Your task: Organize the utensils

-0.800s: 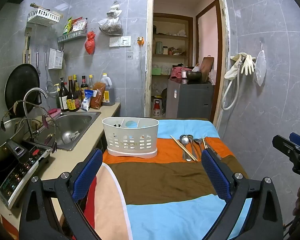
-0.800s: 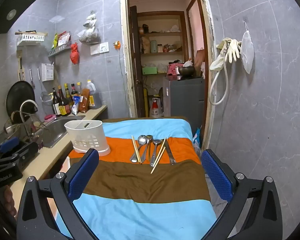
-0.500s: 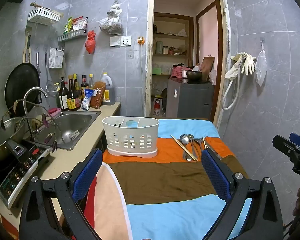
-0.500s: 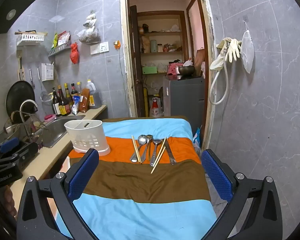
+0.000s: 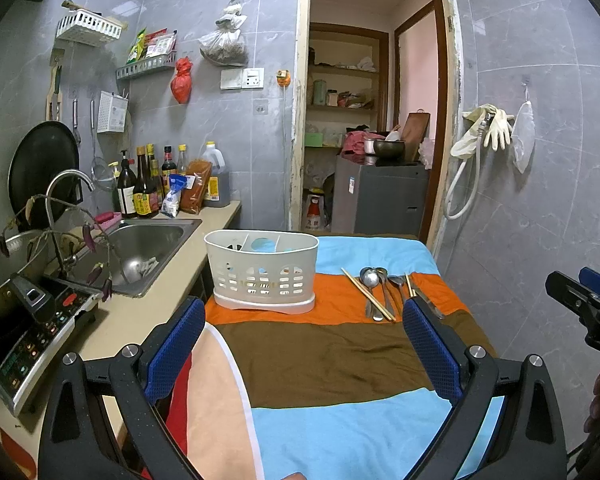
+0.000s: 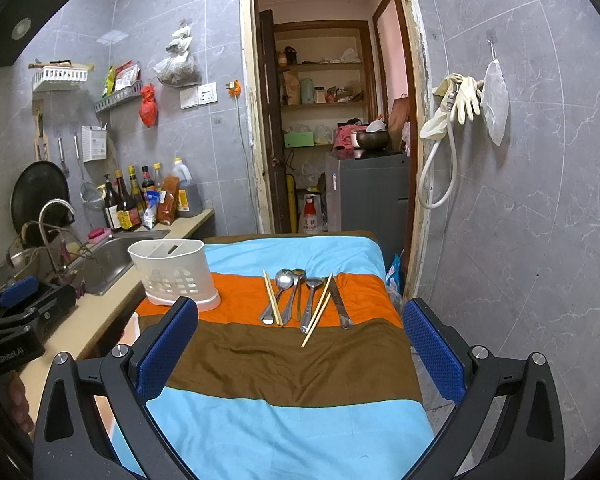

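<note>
A white slotted utensil holder [image 5: 262, 272] [image 6: 176, 276] stands on the orange stripe of a striped cloth [image 5: 320, 356] [image 6: 292, 364] that covers a table. To its right lie several utensils in a row: spoons [image 6: 284, 280] [image 5: 370, 278], wooden chopsticks [image 6: 318, 310] [image 5: 368, 294] and a knife [image 6: 340, 306]. My left gripper [image 5: 304, 344] hovers open over the near part of the cloth, nothing between its blue pads. My right gripper [image 6: 300, 344] is open too, short of the utensils. Each gripper shows at the edge of the other's view.
A counter on the left holds a steel sink [image 5: 140, 246] with a tap, an induction cooker [image 5: 24, 344] and sauce bottles [image 5: 144, 188]. A grey tiled wall [image 6: 520, 220] closes the right side. Behind the table a doorway [image 6: 328, 128] opens onto shelves.
</note>
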Available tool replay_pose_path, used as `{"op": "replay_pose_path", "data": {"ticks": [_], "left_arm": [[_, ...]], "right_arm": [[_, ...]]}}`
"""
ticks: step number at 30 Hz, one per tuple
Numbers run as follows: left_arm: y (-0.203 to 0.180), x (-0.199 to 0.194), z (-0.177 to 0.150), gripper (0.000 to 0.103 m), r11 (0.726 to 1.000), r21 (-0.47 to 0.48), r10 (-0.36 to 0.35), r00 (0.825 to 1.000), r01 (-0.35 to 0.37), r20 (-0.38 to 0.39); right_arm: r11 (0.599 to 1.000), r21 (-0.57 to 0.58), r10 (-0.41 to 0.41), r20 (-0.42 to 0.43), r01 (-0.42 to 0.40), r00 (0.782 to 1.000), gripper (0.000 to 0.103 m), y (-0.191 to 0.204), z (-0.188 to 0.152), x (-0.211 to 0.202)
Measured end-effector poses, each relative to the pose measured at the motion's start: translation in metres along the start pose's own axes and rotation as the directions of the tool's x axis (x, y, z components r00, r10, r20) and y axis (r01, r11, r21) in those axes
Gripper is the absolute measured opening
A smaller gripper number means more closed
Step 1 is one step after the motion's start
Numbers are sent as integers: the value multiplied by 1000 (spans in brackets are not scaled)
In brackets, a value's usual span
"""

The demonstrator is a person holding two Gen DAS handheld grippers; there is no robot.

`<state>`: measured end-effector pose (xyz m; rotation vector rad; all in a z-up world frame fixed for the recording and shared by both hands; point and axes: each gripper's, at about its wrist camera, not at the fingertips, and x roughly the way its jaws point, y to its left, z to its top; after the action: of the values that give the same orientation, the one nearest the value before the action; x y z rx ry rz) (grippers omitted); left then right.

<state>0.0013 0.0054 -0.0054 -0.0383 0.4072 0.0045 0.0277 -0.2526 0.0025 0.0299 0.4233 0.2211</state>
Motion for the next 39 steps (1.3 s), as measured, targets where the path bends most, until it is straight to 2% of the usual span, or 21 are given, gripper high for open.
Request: {"op": "replay_pose_path", "data": {"ticks": [39], "left_arm": [[-1, 6, -6, 97, 1000, -5, -1, 1000, 1, -9]], "right_arm": [[1000, 3, -2, -6, 2, 1000, 103, 0, -2, 6]]}}
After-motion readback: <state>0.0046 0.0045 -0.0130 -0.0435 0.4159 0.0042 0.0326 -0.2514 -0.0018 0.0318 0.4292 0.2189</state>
